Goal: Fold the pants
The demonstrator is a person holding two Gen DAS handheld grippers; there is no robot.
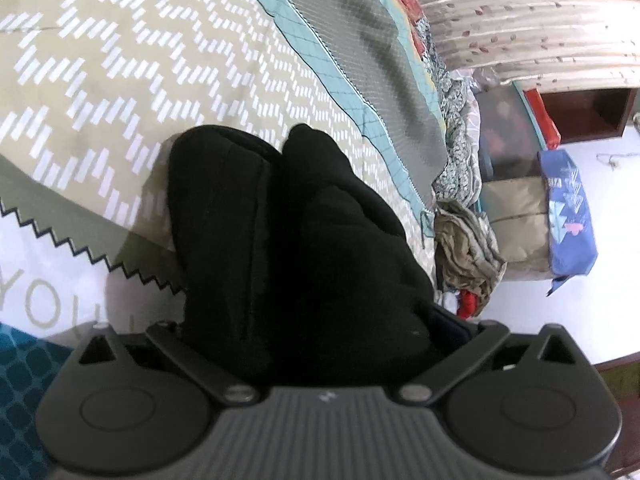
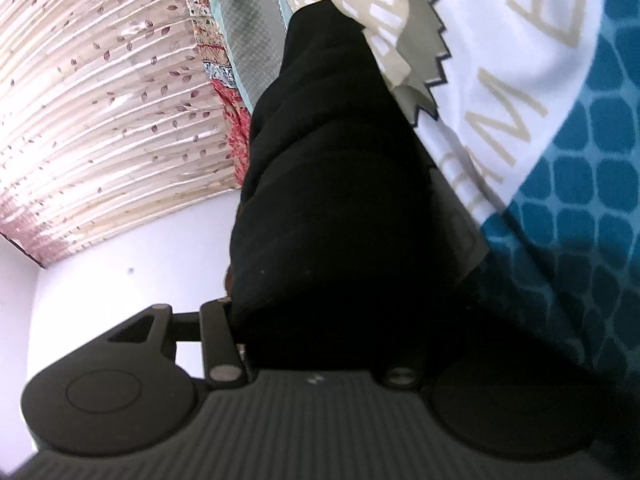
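Your black pants (image 1: 288, 240) lie bunched on the bed (image 1: 100, 80), on the patterned bedspread, with 2 rounded lobes of cloth showing in the left wrist view and the near end running into the left tongs (image 1: 316, 344). Those tongs stand wide apart; the cloth sits between the arms, but the fingertips are hidden under the fabric, so you cannot be sure any of it is pinched. My reading is that it is loose there.

The right tongs (image 2: 320, 344) are about half apart, with a thick wad of the pants (image 2: 328, 168) filling the gap. The cloth hides both fingertips, so I cannot tell whether the wad is clamped.

What could go wrong from here:
- If you lift with the left tongs this wide, the cloth will likely slide out and the fold will collapse.
- The right tongs seem to hold several layers; a thick wad can slip out unevenly and leave the fold crooked.
- The bedspread lies right under the pants, so closing low may catch it too and drag it along.
- The pants are lumpy, not flat, so any fold made now will probably trap wrinkles.

Containers: a blue bag (image 1: 570, 212) stands on the floor beside the bed, near a heap of clothes (image 1: 468, 248). What is inside it does not show.
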